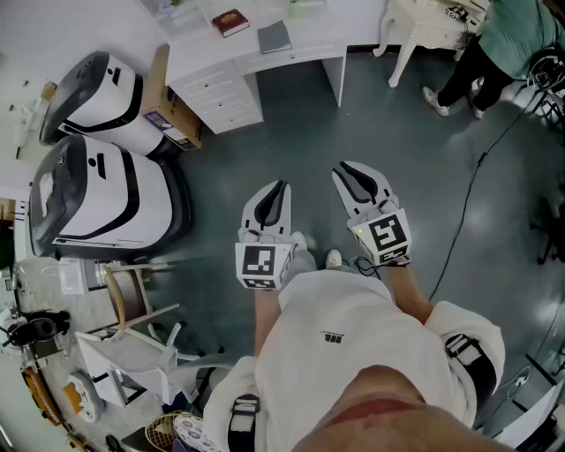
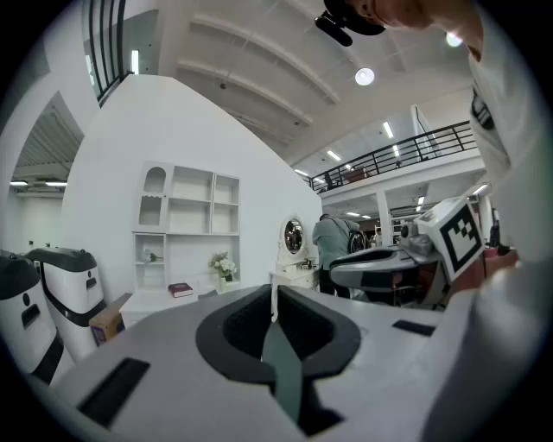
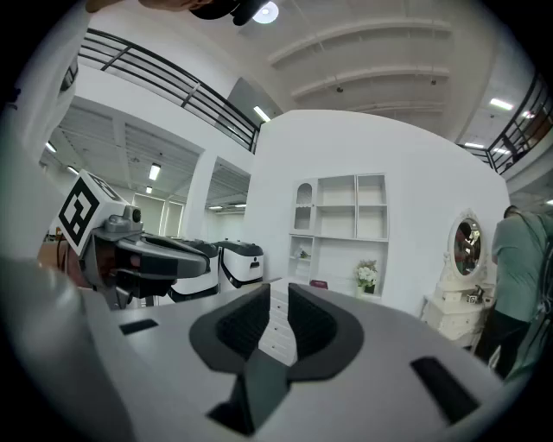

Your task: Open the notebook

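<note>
White desk (image 1: pixel 309 31) — drawers shut. Cardboard box (image 1: pixel 173 116) is standing against its left end, contents unseen. Left gripper (image 1: pixel 281 187) is holding its jaws together, empty; right gripper (image 1: pixel 346 169) is holding them slightly apart, empty. Grey notebook (image 1: pixel 274 37) is lying closed near the desk's front edge — well apart from both.

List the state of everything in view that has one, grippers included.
Left gripper: shut, empty, in the air.
Right gripper: jaws slightly apart, empty, in the air.
Grey notebook: closed, flat on the desk.
Red book: closed, flat on the desk.
Drawers: shut.
</note>
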`<move>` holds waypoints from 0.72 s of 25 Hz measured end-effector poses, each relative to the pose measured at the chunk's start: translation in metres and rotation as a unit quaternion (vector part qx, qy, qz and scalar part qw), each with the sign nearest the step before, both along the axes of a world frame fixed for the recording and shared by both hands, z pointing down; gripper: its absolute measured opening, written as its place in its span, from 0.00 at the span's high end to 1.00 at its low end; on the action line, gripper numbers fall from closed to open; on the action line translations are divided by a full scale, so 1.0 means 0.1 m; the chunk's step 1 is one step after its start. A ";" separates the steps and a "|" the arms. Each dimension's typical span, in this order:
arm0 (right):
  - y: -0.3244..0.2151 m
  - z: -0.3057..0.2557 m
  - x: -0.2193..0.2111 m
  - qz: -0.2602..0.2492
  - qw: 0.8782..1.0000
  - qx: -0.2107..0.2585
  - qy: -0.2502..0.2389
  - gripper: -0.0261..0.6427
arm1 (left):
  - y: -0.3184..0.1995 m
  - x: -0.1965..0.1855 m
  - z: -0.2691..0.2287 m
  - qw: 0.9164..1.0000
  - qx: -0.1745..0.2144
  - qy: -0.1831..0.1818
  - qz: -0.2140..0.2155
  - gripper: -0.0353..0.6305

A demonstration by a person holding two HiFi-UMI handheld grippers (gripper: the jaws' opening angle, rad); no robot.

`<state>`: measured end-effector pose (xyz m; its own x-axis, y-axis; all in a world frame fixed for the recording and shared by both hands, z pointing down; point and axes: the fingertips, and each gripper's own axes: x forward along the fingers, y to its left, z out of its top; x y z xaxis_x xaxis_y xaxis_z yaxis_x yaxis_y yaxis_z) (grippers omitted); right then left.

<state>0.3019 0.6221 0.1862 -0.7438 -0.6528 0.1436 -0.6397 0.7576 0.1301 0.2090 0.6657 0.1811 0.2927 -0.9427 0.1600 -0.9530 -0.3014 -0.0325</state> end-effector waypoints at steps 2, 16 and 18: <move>-0.06 -0.03 -0.04 0.000 1.000 -0.003 -0.010 0.89 | -0.06 -0.02 -0.01 1.000 0.001 0.000 -0.001 0.95; -0.86 0.03 -0.59 0.014 1.000 -0.004 -0.012 0.88 | -0.89 -0.62 0.04 1.000 0.003 0.010 0.006 0.95; -1.00 0.03 -0.70 0.018 1.000 -0.004 -0.011 0.88 | -1.04 -0.72 0.05 1.000 0.003 0.010 0.010 0.95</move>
<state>0.2323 0.5221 0.1896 -0.7231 -0.6778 0.1331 -0.6689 0.7352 0.1099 0.1367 0.5615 0.1860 0.3150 -0.9375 0.1477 -0.9471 -0.3206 -0.0153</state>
